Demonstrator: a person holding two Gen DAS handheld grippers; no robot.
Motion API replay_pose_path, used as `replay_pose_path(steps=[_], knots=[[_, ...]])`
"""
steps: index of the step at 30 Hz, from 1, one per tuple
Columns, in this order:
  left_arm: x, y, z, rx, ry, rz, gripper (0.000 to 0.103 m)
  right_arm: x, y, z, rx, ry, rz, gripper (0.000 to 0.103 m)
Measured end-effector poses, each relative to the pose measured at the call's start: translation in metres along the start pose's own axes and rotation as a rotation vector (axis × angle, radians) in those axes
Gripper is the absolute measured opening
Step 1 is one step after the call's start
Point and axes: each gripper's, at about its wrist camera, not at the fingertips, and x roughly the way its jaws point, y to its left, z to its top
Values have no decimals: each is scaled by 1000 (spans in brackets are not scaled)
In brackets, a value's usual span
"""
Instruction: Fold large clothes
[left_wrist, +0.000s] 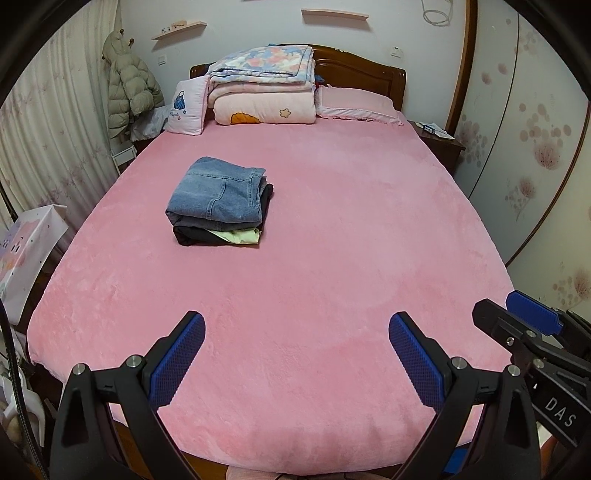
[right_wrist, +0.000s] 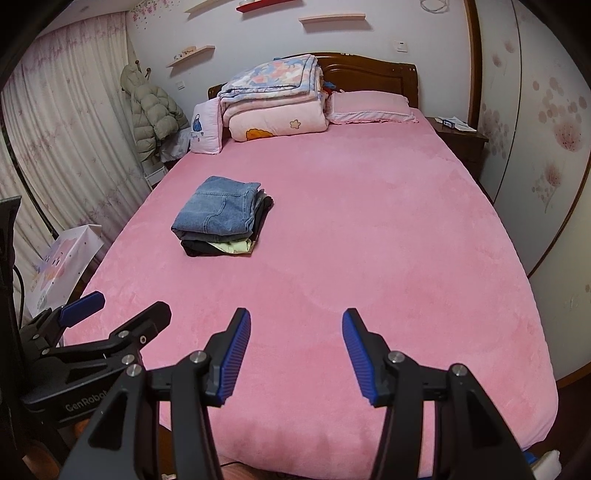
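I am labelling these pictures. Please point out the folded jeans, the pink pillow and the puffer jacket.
folded jeans (left_wrist: 218, 194), left wrist view, top denim face.
pink pillow (right_wrist: 371, 105), right wrist view, front face.
puffer jacket (left_wrist: 131, 86), left wrist view, quilted back.

**Folded Clothes Stack: Condition and Position**

The stack of folded clothes (left_wrist: 221, 206) lay flat on the pink bed cover, well ahead of the left gripper (left_wrist: 297, 352) and offset to its left. From the right gripper (right_wrist: 296, 341) it likewise sat ahead and to the left, well apart from both.

The top layer was a pair of blue jeans (left_wrist: 218, 194), folded into a compact rectangle with seams showing. Beneath it lay a dark garment (left_wrist: 192, 236), its edges protruding at the near and right sides. A pale yellow-green garment (left_wrist: 240, 236) showed at the near right corner of the stack.
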Motion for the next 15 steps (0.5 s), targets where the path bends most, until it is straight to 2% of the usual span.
replay_pose_path(steps=[15], knots=[[1,-5,3,17,6,14,99,0,-5,6,-16,14,-13,55]])
